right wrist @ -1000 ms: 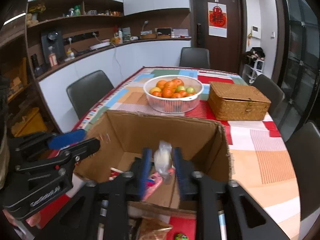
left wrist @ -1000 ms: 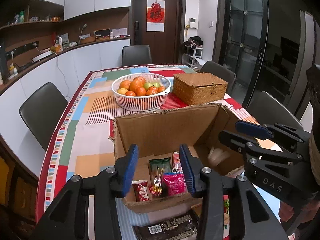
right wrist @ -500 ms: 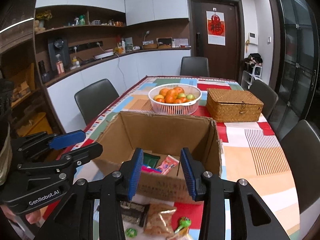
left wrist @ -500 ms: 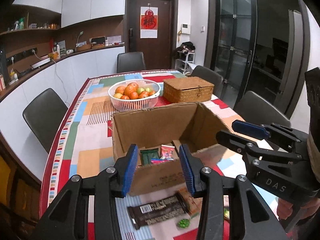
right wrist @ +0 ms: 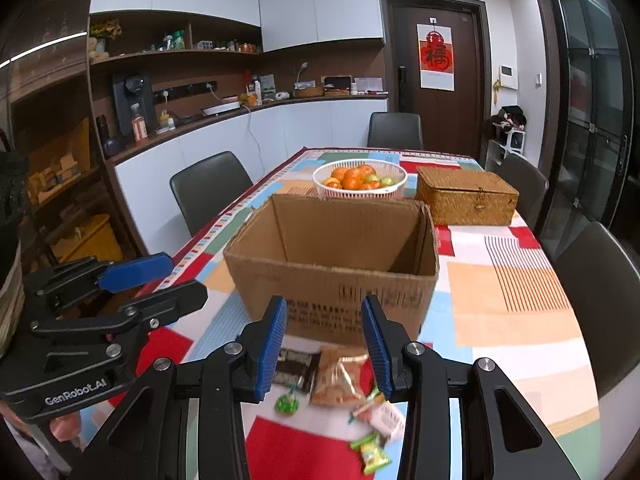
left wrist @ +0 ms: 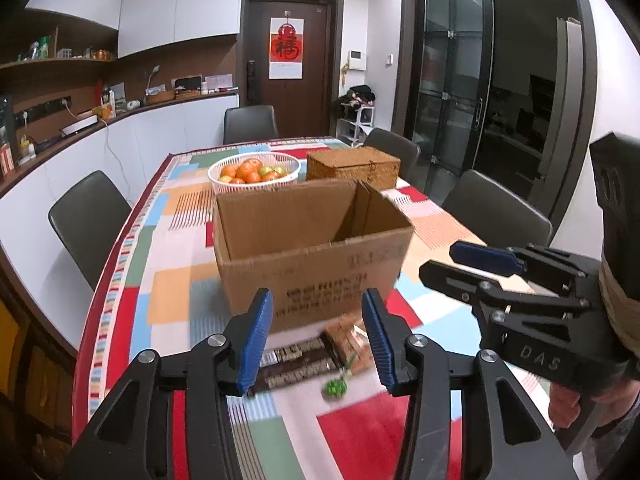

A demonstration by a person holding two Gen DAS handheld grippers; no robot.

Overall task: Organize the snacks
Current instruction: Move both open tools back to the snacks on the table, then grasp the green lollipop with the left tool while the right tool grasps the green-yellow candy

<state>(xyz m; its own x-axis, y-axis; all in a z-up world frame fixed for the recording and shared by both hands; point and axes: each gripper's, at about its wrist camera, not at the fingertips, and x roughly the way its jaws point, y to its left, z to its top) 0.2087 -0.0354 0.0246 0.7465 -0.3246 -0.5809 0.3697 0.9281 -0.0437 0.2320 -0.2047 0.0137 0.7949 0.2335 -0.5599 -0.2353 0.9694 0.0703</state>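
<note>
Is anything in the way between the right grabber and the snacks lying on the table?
Nothing visible is. The right gripper hangs open and empty right above the orange snack bag, dark chocolate bar and green candy. The cardboard box sits behind them, not between.

"DAS" on right tool (left wrist: 480, 264); "GenRobot.AI" on left tool (right wrist: 148, 280) (white lettering).

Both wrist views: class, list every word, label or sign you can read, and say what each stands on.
"DAS": side of the right black tongs.
"GenRobot.AI": side of the left black tongs.
"福": red poster on the dark brown door.
Black print on the brown cardboard box: too blurred to read.
Dark chocolate bar wrapper: too blurred to read.
</note>
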